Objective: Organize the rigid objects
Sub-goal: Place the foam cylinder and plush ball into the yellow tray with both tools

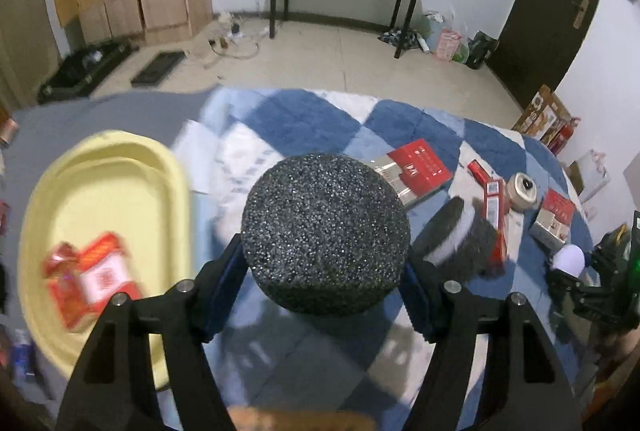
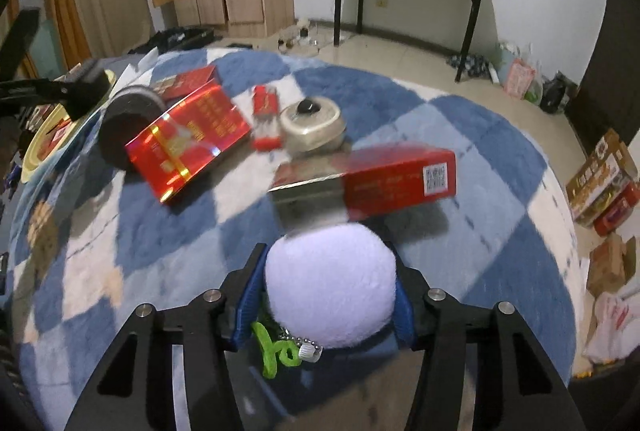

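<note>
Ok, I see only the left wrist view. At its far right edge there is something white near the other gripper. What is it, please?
Observer: A white plush ball, clamped in the right gripper.
Operator: Does anything hang from it?
Observer: Yes, a green tag on a bead chain, below the ball.
Operator: And what lies just ahead of it?
Observer: A red box with a QR code on its side, lying on the checkered blanket.
</note>
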{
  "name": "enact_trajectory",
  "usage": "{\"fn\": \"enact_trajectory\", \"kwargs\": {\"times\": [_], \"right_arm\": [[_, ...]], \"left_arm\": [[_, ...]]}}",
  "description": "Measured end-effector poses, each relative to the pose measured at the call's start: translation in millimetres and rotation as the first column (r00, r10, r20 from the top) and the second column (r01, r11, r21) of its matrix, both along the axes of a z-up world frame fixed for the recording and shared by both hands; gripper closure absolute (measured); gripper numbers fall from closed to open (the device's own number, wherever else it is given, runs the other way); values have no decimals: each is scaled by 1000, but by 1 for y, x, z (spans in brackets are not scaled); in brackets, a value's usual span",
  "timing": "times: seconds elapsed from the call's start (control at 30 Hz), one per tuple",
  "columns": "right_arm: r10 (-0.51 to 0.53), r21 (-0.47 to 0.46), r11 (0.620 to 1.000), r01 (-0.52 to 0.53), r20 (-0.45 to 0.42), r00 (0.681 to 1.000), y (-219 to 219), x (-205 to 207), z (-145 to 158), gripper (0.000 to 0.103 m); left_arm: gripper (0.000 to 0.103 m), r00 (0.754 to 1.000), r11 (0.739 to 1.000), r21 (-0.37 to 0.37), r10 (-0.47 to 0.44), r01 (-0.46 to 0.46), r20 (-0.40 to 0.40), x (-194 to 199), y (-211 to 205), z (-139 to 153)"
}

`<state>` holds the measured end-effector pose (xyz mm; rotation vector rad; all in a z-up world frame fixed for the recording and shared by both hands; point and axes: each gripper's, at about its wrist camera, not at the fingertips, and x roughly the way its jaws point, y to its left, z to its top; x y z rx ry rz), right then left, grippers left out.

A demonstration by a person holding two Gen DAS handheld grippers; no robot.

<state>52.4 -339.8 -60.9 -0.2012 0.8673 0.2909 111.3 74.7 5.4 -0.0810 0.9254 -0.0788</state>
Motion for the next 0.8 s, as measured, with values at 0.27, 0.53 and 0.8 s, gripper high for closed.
{"fn": "enact_trajectory", "kwargs": {"times": [0.27,0.53,0.8], "right_arm": [[-23,19,1000,24,-68,997,31,-61,30,49],[280,80,954,-289,108,954,188,-43,110,49],[509,100,849,-519,109,854,381,11,72,49]], "left_arm": [[31,993,994,2,112,-112,26,-26,82,31],[31,936,933,75,352,-353,24,-25,197,-1],[31,884,883,-59,461,-466,-81,-20,255,-52]]}}
